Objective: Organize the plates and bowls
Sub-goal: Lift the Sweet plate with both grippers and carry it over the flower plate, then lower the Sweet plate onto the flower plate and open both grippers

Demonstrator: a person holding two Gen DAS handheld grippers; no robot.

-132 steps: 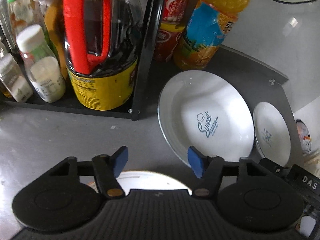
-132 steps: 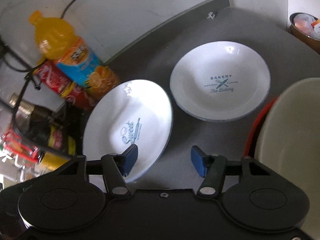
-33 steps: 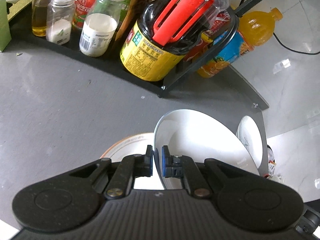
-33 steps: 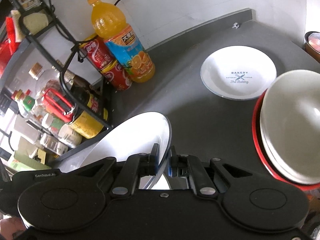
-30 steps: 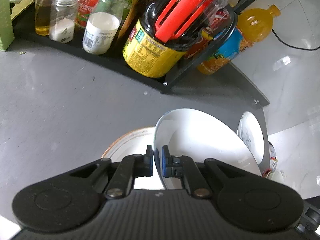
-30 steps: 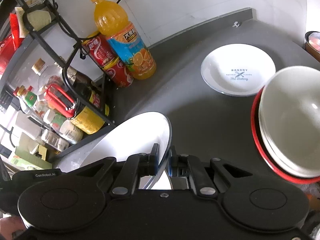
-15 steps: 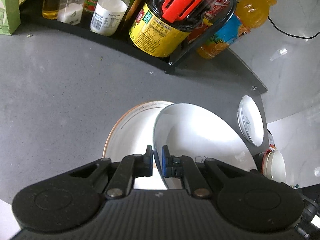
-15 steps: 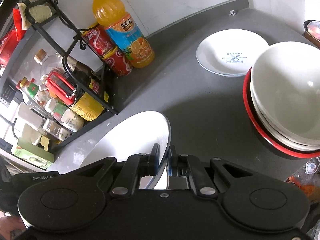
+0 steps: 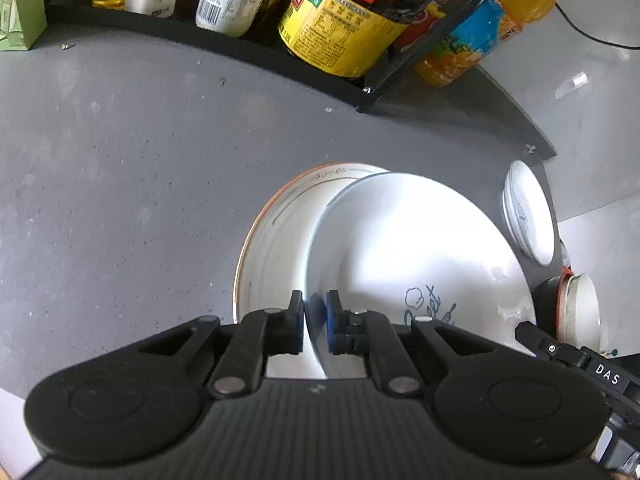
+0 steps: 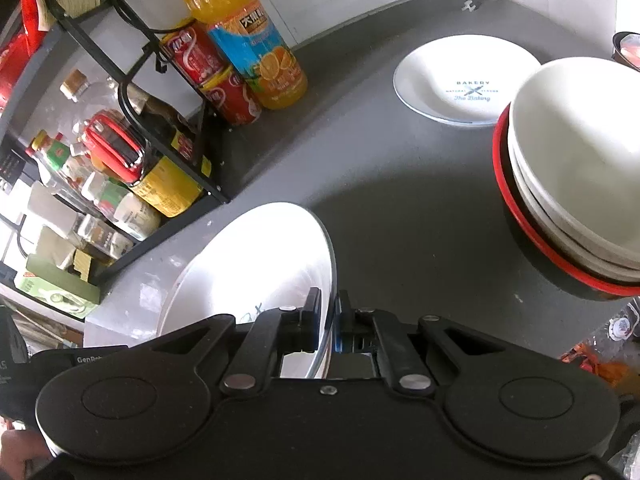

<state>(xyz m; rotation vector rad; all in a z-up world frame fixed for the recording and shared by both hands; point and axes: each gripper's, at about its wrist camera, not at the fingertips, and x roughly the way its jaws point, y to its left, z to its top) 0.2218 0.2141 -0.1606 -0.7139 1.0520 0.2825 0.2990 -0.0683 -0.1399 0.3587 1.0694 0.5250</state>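
Both grippers pinch the same white plate [image 9: 420, 248] by opposite edges: the left gripper [image 9: 315, 322] is closed on its near rim, the right gripper [image 10: 329, 320] likewise. The plate hangs tilted over an orange-rimmed plate [image 9: 276, 240] lying on the grey tabletop [image 9: 120, 152], overlapping its right part. Beyond the held plate, a "Bakery" plate [image 10: 464, 80] sits on the tabletop, just beside a stack of white bowls [image 10: 576, 160] in a red-rimmed one.

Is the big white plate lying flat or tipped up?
Tipped up: both grippers pinch the white plate by its rim, above the orange-rimmed plate.
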